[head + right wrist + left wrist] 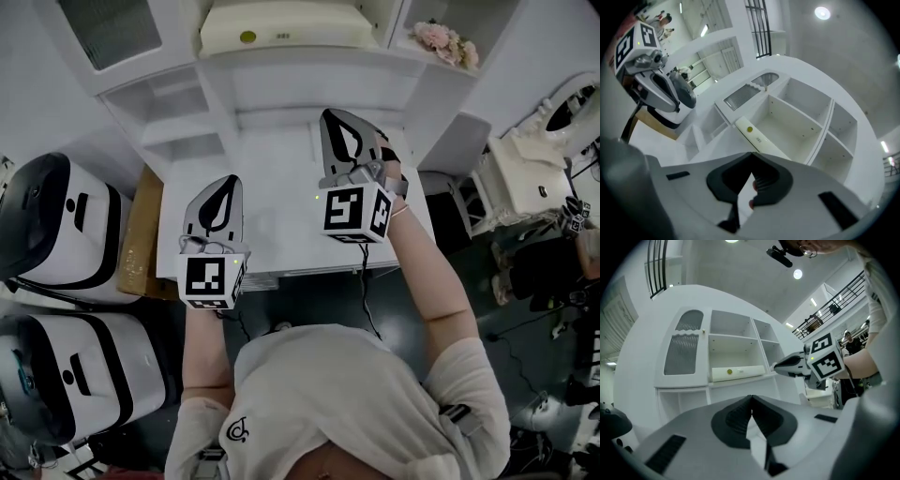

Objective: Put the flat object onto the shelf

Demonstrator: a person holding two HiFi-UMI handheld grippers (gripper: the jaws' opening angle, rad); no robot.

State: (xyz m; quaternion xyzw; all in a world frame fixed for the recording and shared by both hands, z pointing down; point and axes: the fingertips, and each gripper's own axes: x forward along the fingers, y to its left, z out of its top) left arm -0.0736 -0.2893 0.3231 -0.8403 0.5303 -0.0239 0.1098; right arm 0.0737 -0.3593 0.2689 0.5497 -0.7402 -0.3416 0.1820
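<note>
The flat object (281,26) is a cream slab with a yellow dot. It lies on a shelf of the white shelf unit (309,80) at the back of the desk; it also shows as the slab (738,372) in the left gripper view and as the slab (754,136) in the right gripper view. My left gripper (223,180) hovers over the desk's left part, jaws together, holding nothing. My right gripper (330,114) is further forward, near the shelf unit's lower edge, also shut and empty. Each gripper view shows its own gripper's tips meeting, left gripper (751,397) and right gripper (751,153).
The white desk (281,234) ends just in front of the person. Two white-and-black machines (56,225) stand on the left beside a brown board (141,234). Pink flowers (448,42) sit at the unit's top right. White ornate furniture (534,169) stands to the right.
</note>
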